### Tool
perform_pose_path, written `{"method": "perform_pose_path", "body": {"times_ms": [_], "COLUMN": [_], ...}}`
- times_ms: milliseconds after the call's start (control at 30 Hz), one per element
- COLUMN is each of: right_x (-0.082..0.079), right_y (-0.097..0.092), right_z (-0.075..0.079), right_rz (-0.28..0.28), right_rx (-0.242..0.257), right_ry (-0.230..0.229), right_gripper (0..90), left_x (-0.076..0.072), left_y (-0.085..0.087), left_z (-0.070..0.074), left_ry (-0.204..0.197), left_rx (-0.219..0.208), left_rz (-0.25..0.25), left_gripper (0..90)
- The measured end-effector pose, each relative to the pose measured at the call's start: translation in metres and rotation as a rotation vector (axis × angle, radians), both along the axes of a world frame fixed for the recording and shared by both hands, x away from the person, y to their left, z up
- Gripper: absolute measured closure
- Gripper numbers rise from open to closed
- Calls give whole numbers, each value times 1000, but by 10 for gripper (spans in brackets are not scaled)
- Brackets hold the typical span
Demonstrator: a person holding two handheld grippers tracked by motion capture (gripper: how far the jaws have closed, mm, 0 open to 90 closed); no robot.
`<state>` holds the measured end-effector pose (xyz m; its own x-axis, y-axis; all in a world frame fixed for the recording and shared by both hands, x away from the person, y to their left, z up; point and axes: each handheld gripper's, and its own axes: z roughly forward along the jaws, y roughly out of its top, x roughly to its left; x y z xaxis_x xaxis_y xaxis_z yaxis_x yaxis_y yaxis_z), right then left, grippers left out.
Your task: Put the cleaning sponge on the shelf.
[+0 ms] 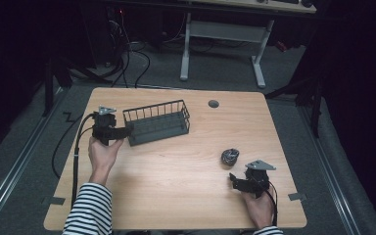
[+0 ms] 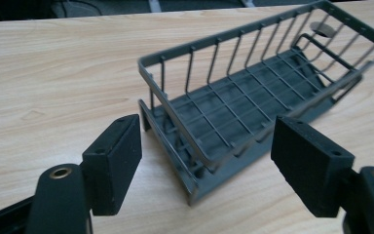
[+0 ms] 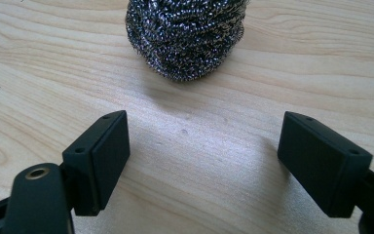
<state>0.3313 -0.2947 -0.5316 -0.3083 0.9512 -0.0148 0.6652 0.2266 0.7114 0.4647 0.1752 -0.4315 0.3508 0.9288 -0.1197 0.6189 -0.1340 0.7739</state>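
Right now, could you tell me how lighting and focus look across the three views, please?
High view: the table is lit, surroundings nearly black. Left gripper view: the wire basket is sharp nearby, softer at its far end. Right gripper view: the steel scourer glints and casts a soft shadow toward the camera.

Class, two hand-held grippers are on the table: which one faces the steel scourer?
The right hand-held gripper: its open jaws point at the steel scourer just ahead. The left hand-held gripper faces the wire basket instead.
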Motion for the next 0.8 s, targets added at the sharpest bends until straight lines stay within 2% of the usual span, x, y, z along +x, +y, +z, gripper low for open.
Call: {"method": "perform_pose_path", "body": {"times_ms": [133, 233, 400, 433, 600, 800], "right_x": [0, 0, 0, 0, 0, 0], "right_y": [0, 0, 0, 0, 0, 0], "right_z": [0, 0, 0, 0, 0, 0], "right_rz": [0, 1, 5, 6, 6, 6], "right_rx": [0, -1, 1, 1, 1, 0], "right_ry": [0, -1, -1, -1, -1, -1], "right_gripper": [194, 194, 196, 197, 197, 199], "left_x": [9, 16, 20, 22, 24, 26], "left_y": [0, -2, -3, -3, -5, -6], "left_z": [0, -2, -6, -8, -13, -15], "left_ry": [15, 26, 34, 46, 65, 75], "left_rx": [11, 21, 19, 25, 34, 21], "left_rz": [15, 23, 36, 39, 30, 18], "left_gripper": [321, 406, 433, 446, 491, 551]}}
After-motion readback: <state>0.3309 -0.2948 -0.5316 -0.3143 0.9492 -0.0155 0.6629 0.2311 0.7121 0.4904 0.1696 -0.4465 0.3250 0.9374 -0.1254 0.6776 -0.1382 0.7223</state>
